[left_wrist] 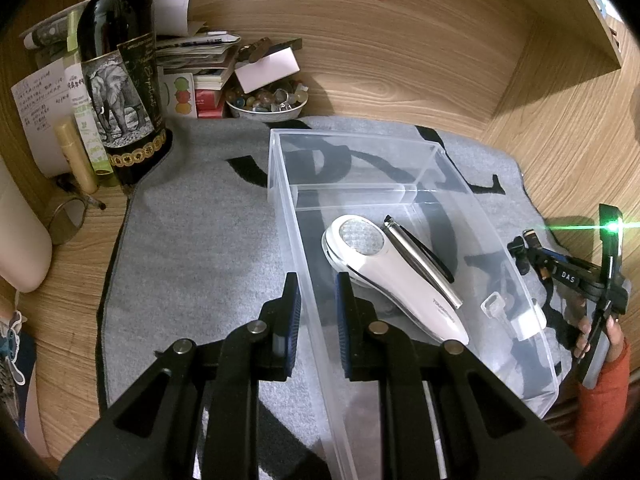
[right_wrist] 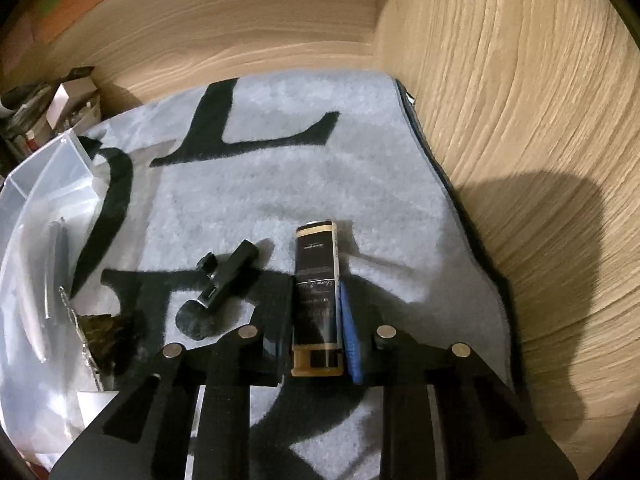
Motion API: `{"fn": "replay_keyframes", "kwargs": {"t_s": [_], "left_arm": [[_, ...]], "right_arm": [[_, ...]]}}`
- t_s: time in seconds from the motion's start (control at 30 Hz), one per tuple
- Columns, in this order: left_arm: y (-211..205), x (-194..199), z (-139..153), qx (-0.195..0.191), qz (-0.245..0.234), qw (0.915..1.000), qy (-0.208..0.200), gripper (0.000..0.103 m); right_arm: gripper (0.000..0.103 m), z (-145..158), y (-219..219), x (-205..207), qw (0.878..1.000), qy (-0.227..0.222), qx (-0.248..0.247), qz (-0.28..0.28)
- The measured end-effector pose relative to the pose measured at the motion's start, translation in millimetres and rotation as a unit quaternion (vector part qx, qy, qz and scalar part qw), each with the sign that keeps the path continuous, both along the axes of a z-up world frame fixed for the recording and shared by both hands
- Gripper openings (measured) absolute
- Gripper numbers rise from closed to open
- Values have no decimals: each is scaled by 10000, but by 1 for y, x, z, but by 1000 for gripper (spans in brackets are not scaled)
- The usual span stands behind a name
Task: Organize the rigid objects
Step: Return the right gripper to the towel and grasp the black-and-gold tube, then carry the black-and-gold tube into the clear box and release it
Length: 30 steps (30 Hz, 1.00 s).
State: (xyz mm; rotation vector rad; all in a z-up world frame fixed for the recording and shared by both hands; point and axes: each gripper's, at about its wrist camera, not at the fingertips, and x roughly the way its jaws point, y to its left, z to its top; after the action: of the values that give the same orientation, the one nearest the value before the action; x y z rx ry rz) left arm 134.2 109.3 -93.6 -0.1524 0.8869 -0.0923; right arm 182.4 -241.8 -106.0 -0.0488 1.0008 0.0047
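Note:
My left gripper straddles the left wall of a clear plastic box, one finger inside and one outside, pads close to the wall. In the box lie a white handheld device, a silver and black clip-like tool and a small clear key-shaped piece. My right gripper is shut on a black and tan tube, held just over the grey mat. A small black rod-shaped object lies on the mat left of the tube. The right gripper also shows in the left wrist view, beyond the box's right wall.
A dark wine bottle, a tan stick, papers, books and a bowl of stones crowd the back left. Wooden walls close the back and right. The box edge sits left of the right gripper.

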Motion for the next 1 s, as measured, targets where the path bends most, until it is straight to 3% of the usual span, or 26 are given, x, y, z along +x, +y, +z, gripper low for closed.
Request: {"fn": "replay_keyframes", "kwargs": {"t_s": [0.37, 0.7, 1.0], "left_arm": [[0, 0, 0, 0, 1, 10000, -3, 16], [-1, 0, 0, -2, 3, 10000, -1, 16], [-1, 0, 0, 3, 4, 10000, -2, 15]], "right_arm": [[21, 45, 26, -21, 9966, -691, 99, 437], [21, 93, 85, -31, 9825, -1342, 205, 1277], [21, 104, 131, -31, 9694, -1513, 320, 1906]]}}
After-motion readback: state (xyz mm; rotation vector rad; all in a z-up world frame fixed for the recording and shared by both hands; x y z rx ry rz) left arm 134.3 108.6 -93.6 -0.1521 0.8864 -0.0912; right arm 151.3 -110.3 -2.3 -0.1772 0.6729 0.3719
